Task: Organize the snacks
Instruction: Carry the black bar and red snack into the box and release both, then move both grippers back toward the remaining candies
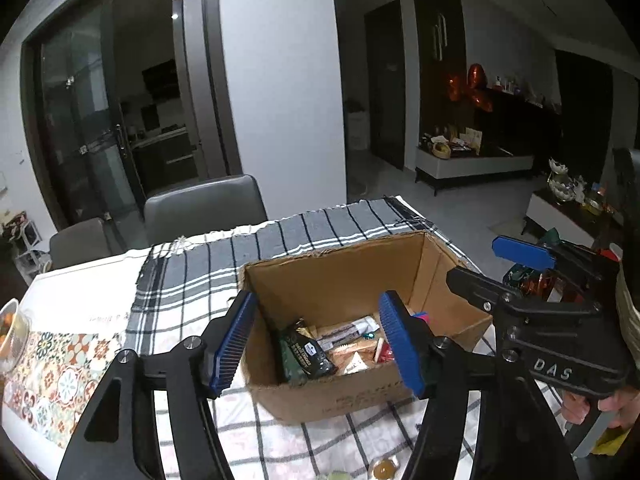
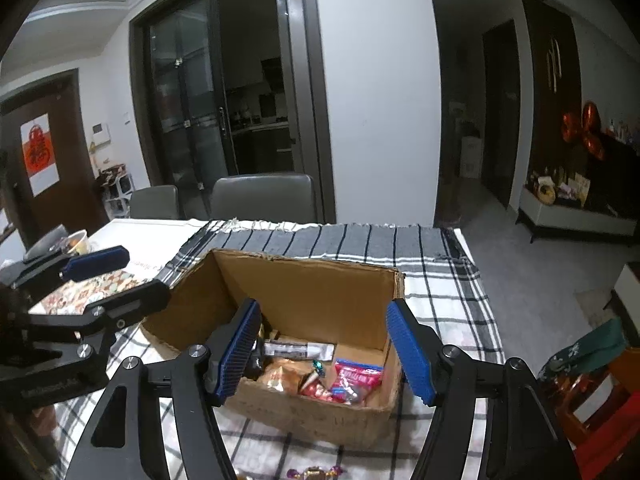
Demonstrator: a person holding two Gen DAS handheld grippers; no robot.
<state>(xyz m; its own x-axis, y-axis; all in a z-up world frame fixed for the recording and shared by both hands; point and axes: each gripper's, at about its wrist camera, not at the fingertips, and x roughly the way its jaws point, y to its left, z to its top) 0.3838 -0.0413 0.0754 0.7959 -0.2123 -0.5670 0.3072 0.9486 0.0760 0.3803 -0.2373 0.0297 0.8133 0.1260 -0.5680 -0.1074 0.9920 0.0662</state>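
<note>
My left hand-held gripper (image 1: 320, 340) hung spread and empty over the near left corner of the box (image 1: 352, 392). The snacks (image 1: 332, 348) already lay in the box's bottom, straight ahead of and below its fingers. I judged the drop done on that side, so the sound move was to back out level, clear of the cardboard wall. My right hand-held gripper (image 2: 326, 346) was likewise spread, holding nothing, above the box. Loose sweets (image 2: 316, 472) lay on the surface below it. The two grippers sat close together, and the box rim could snag either.
</note>
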